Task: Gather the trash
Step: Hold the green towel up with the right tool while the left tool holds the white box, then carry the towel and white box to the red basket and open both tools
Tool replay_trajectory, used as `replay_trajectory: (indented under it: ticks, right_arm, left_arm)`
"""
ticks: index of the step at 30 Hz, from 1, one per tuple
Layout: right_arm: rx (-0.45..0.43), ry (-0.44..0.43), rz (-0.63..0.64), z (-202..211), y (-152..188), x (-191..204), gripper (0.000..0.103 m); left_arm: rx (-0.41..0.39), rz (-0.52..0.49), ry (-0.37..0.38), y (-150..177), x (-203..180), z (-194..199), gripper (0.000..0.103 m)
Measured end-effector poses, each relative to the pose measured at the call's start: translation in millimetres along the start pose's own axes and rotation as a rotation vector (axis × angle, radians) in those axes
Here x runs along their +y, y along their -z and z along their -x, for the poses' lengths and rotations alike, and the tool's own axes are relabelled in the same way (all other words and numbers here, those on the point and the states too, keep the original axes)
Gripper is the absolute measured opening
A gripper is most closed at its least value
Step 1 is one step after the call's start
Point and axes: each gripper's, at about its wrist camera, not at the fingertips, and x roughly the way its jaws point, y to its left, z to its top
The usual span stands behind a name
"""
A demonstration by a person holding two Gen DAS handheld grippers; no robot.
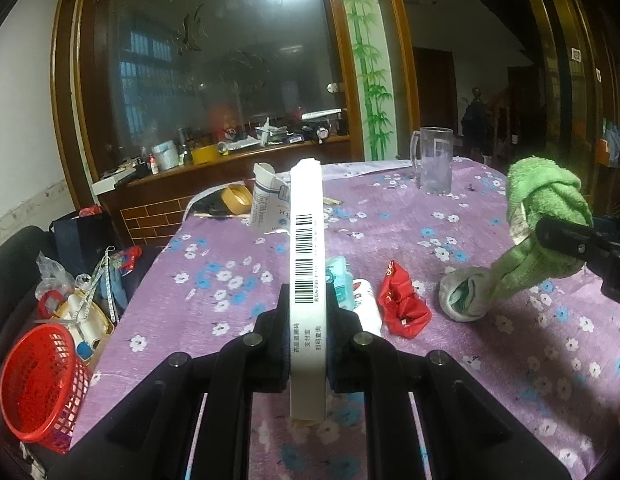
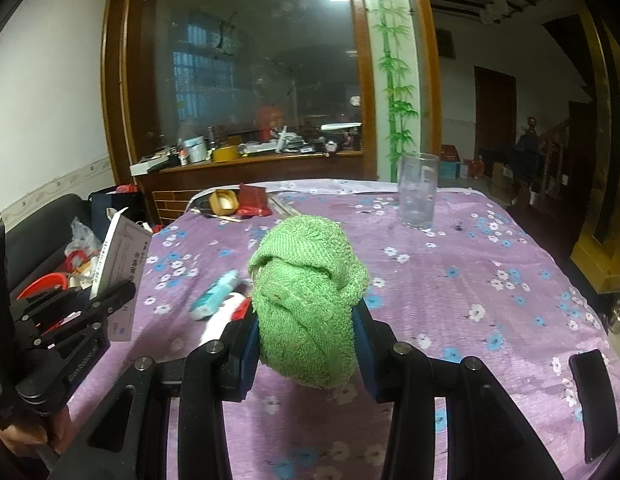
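The left gripper (image 1: 308, 344) is clamped tight on a flat white cardboard box with a barcode on its narrow edge (image 1: 307, 280), held edge-up with its long axis running straight away from the camera, the far end tipped up above the purple floral tablecloth (image 1: 490, 360). The right wrist view shows what the left cannot: the box's broad printed face, tilted and standing off the left edge of the table, with a bare hand (image 2: 30, 436) around the left gripper's handle. The right gripper (image 2: 306, 344) stands partly open, its blue pads pressed on either side of a bunched green terry cloth (image 2: 306, 300), which bulges up and forward between the fingers. From the left wrist view the same cloth hangs at the right, lifted off the table, its long axis slanting down toward a crumpled grey-white wad (image 1: 466, 296) lying on the tablecloth; whether cloth and wad touch cannot be told. Just left of that wad lies a crumpled red foil wrapper (image 1: 402, 304), and beside it a teal and white packet (image 1: 344, 280), partly hidden behind the box. Farther back stand a torn white paper pouch (image 1: 268, 200), a roll of tan tape (image 1: 238, 198) and, at the far right, a clear glass mug (image 1: 434, 160). A red plastic mesh basket (image 1: 38, 388) sits below the table's left edge, seen whole only from the left wrist.
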Motion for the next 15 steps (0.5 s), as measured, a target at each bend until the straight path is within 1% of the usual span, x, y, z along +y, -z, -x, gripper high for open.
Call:
replay_trajectory:
  ticks: [3,15]
  right_arm:
    - [0.006,-0.02,0.01,0.7,-0.2,10.0,0.045]
    - [0.033,-0.049,0.057,-3.1,2.6,44.4,0.045]
  left_arm:
    - [-0.004,0.003,-0.001,2.7,1.7,4.8,0.012]
    - [-0.019,0.035,-0.009,10.8,22.8,19.7,0.012]
